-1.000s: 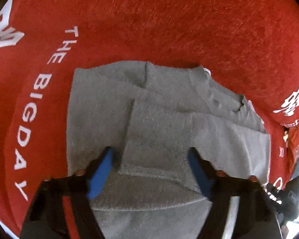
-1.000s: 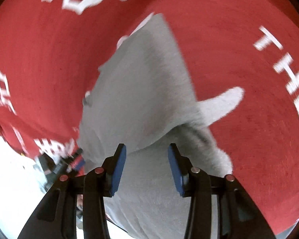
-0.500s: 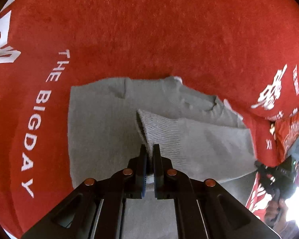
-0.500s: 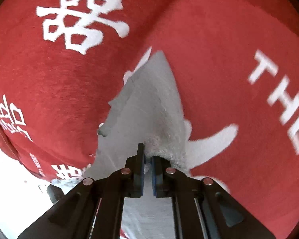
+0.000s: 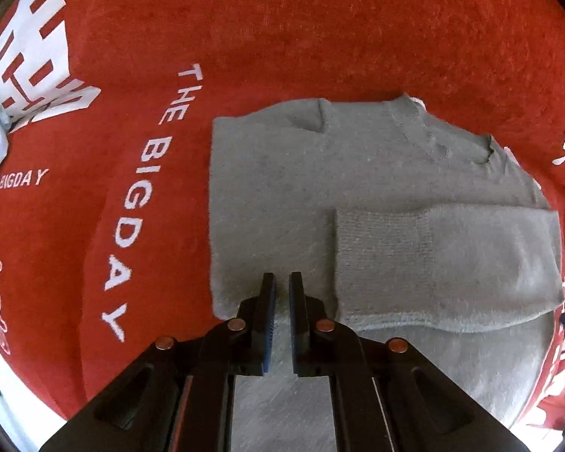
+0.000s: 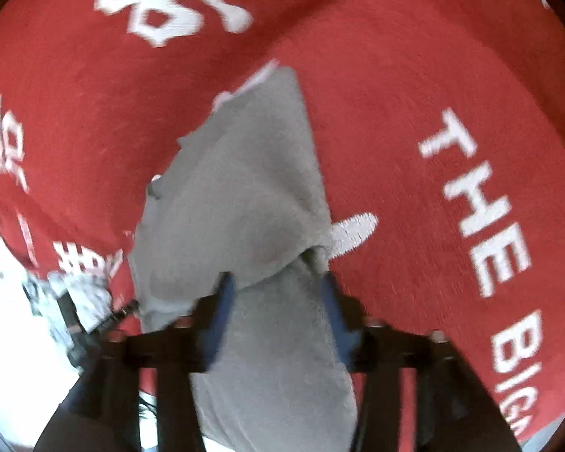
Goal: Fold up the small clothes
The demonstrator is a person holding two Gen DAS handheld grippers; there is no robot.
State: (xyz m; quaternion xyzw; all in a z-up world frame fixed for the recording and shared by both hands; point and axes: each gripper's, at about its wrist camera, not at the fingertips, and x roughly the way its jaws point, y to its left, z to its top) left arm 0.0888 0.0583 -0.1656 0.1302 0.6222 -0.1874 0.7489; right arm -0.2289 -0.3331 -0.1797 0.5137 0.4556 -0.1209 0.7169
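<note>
The left wrist view shows the grey sweater point(image 5: 293, 196) laid flat on the red cloth point(image 5: 320, 37), one sleeve point(image 5: 452, 263) folded across its body with the ribbed cuff toward the middle. White lettering point(image 5: 147, 173) runs along the cloth just beside the sweater's left edge. The right wrist view (blurred) shows only the sweater point(image 6: 245, 173) end-on, with a raised fold before the fingers. No containers appear.

Left gripper point(image 5: 281, 293): jaws drawn together to a narrow slit above the sweater's lower part; nothing visibly pinched between the pads.

Right gripper point(image 6: 278, 297): jaws opening, about half wide, straddling the grey fabric; pads not seen pressing on it.
</note>
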